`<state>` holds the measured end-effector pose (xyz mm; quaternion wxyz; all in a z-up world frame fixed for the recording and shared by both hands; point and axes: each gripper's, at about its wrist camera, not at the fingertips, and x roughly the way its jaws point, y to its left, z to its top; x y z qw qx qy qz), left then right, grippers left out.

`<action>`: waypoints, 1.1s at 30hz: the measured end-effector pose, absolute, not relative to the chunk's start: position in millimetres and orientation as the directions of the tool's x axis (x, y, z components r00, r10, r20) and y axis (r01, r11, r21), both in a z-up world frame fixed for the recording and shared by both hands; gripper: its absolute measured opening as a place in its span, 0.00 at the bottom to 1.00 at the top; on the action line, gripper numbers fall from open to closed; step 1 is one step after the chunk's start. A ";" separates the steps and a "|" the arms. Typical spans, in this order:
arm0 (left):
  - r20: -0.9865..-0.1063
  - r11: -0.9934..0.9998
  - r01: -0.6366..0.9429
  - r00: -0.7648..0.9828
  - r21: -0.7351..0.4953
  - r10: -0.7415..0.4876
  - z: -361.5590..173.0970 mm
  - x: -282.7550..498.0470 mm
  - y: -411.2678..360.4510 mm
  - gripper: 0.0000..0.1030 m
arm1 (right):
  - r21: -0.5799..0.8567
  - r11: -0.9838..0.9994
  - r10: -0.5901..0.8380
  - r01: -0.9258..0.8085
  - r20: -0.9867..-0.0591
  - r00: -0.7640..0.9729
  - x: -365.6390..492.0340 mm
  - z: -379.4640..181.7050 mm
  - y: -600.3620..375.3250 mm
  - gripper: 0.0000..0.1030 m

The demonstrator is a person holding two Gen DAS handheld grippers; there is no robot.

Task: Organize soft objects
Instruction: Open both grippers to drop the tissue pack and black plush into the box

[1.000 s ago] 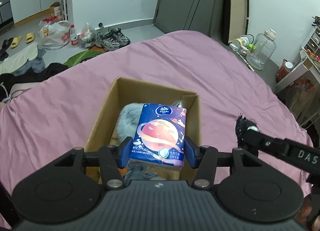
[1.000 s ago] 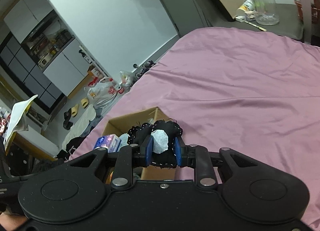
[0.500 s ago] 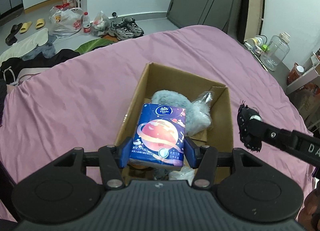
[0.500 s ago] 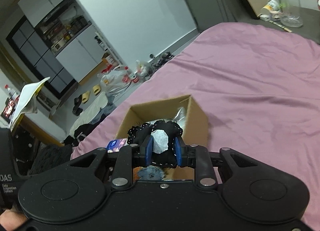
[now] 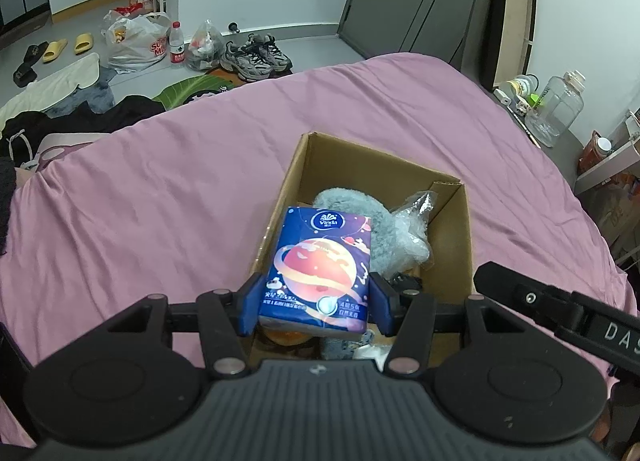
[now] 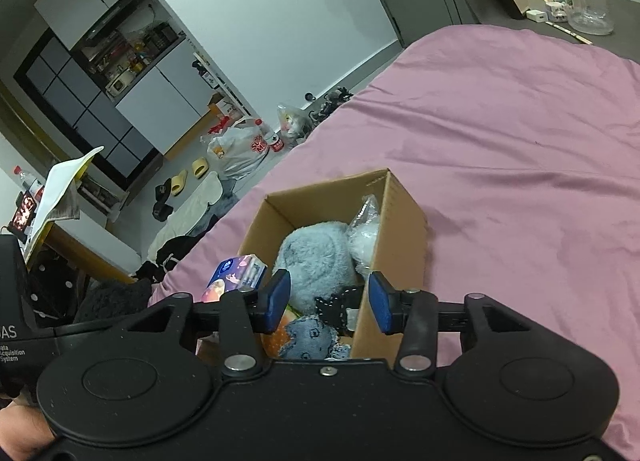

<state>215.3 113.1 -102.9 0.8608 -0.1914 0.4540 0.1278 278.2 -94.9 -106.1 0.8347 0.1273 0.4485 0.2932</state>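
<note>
Between blue fingers (image 5: pixel 252 307), planet-printed tissue pack (image 5: pixel 320 277)

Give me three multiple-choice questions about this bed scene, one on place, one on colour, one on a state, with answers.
1. Where does the cardboard box stand?
A. on the pink bedsheet
B. on the floor
C. on a shelf

2. What colour is the fluffy toy in the box?
A. yellow
B. grey
C. red

3. How is the left claw?
A. open, empty
B. shut on the tissue pack
C. out of view

Answers: 1 A, sheet surrounds the box. 2 B, grey fur shows. 3 B, both pads press the pack's sides.
</note>
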 end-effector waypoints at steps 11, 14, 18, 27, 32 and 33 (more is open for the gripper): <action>-0.830 0.926 -0.311 0.558 -0.215 -0.005 -101.0 229.4 82.0 0.53 | 0.495 0.804 0.595 -0.330 -0.671 0.442 282.2 -105.8 -113.9 0.43; -0.829 0.920 -0.324 0.559 -0.219 -0.001 -99.0 226.6 83.7 0.54 | 0.496 0.805 0.594 -0.327 -0.670 0.446 279.8 -104.2 -117.8 0.43; -0.835 0.919 -0.339 0.550 -0.201 0.020 -94.7 223.7 88.7 0.57 | 0.494 0.811 0.585 -0.314 -0.675 0.448 275.5 -104.4 -124.1 0.50; -0.850 0.931 -0.321 0.526 -0.175 0.021 -78.9 213.5 86.3 0.73 | 0.483 0.837 0.546 -0.257 -0.704 0.455 260.7 -97.6 -144.1 0.55; -0.850 0.942 -0.281 0.527 -0.184 -0.009 -67.6 205.8 81.8 0.77 | 0.466 0.852 0.519 -0.236 -0.697 0.495 247.0 -82.9 -152.9 0.73; -0.848 0.944 -0.271 0.529 -0.186 -0.015 -64.9 203.9 80.4 0.78 | 0.464 0.855 0.515 -0.234 -0.695 0.502 243.6 -78.3 -155.3 0.75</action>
